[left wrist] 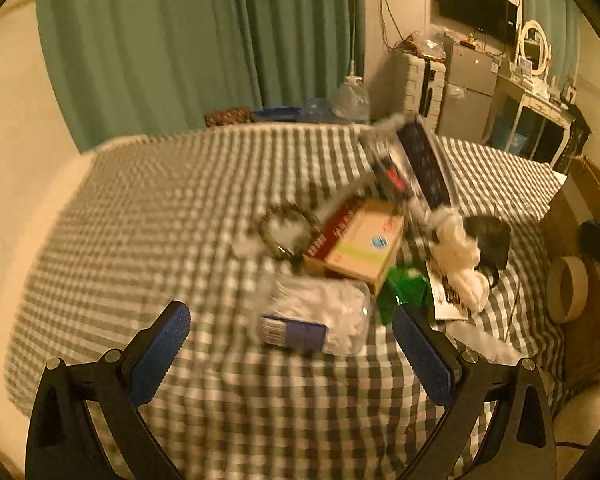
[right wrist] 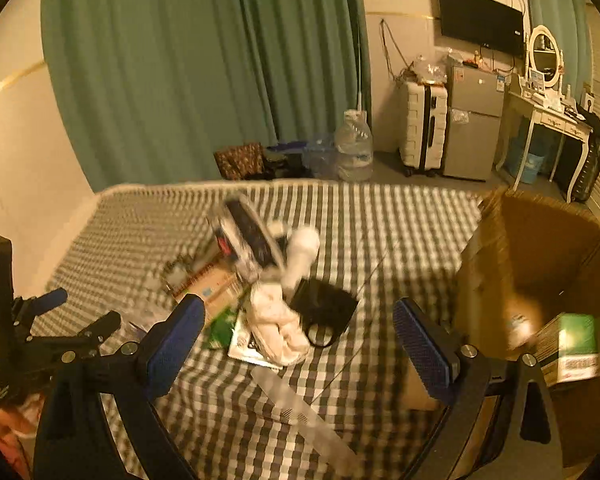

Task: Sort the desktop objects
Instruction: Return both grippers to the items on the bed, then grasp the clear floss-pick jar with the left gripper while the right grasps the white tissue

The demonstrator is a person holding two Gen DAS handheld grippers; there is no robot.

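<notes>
On the checked cloth point(left wrist: 140, 220), crumpled white fabric point(right wrist: 276, 320) sits beyond both grippers' wide-spread, empty jaws.

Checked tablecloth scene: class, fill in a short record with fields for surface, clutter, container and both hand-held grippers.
surface: checked tablecloth
clutter: tan box, white cloth bundle, black pouch, plastic packet, piled mid-table
container: open cardboard box at the table's right edge, holding a green-labelled carton
left hand-held gripper: open, empty
right hand-held gripper: open, empty
</notes>
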